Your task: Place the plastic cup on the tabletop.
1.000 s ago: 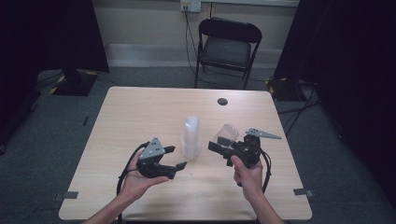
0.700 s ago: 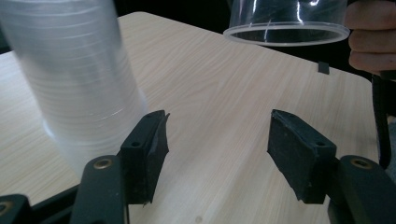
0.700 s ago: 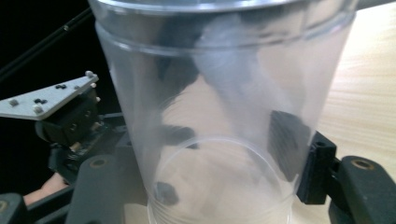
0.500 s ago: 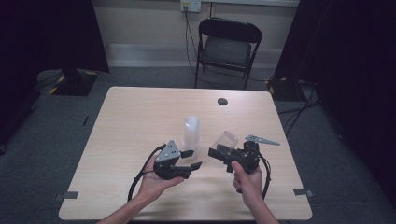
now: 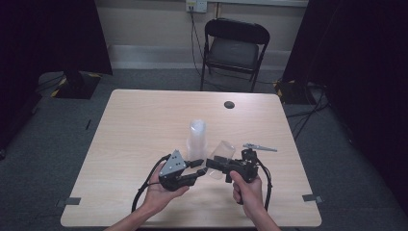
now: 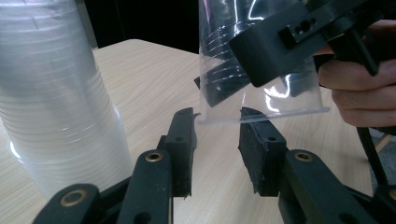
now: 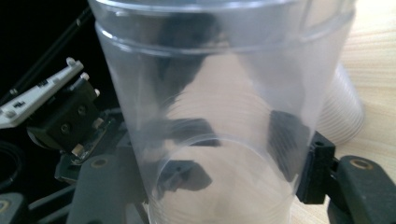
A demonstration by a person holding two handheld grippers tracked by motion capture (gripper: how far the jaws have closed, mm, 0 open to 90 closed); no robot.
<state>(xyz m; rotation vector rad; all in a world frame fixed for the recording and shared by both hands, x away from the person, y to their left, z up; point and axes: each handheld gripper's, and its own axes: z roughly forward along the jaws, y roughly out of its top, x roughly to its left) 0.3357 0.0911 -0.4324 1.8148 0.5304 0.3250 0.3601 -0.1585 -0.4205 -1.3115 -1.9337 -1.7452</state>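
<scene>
Dark curtains and a folding chair [image 5: 234, 45] stand behind the pale wood surface [image 5: 139, 125], and most of my work sits at its near edge. I judge the job to be about halfway: one clear plastic cup [image 5: 222, 153] is already off the stack of cups [image 5: 197, 139] and held up off the surface, clamped across its body by my right hand-held gripper [image 5: 215, 164], rim tilted toward the other hand. What is left, as I read it, is taking the cup with my left hand-held gripper [image 5: 196, 172] and then setting it down somewhere. That left hand-held gripper stands at a middling gap with nothing between its jaws, and in the left gripper view the cup's rim [image 6: 261, 114] hangs just ahead of its pads [image 6: 254, 149], close but I cannot tell whether it touches. The cup [image 7: 219, 116] looks thin, glossy and see-through, ribbed near the rim, tapering to its base. The stack stands upright just to the left of the left hand-held gripper, milky from the many nested walls
</scene>
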